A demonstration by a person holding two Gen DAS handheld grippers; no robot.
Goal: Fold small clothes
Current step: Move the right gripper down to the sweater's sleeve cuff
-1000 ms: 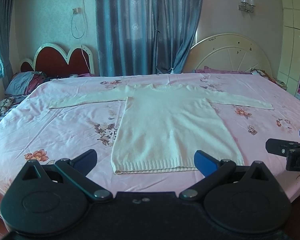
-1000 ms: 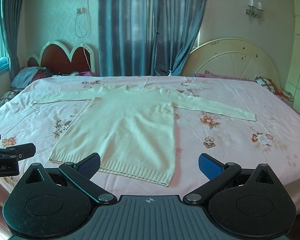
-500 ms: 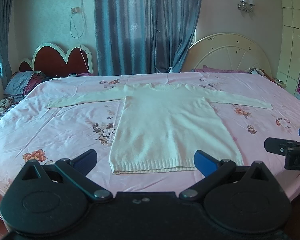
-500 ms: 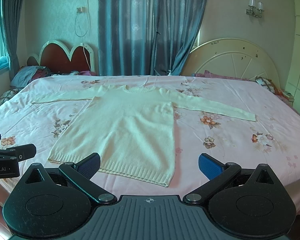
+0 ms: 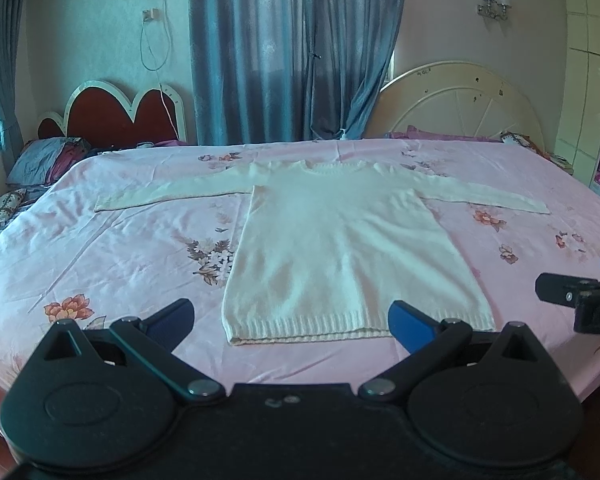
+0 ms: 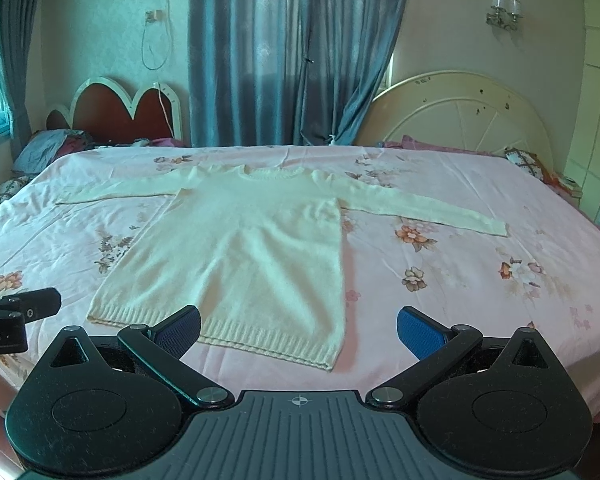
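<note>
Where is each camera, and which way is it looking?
Left wrist: sits on the left claw, facing across the bed at the cream sweater; its open fingers show, the right claw at the right edge.
Right wrist: on the right claw, same direction, the left claw at the left edge.
Both share sweater, bed, curtains.

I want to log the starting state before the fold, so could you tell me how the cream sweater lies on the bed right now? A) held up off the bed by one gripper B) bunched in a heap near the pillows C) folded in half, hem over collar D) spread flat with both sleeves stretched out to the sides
D: the sweater lies flat on the pink sheet, a sleeve out to each side, and both open grippers hold nothing.
</note>
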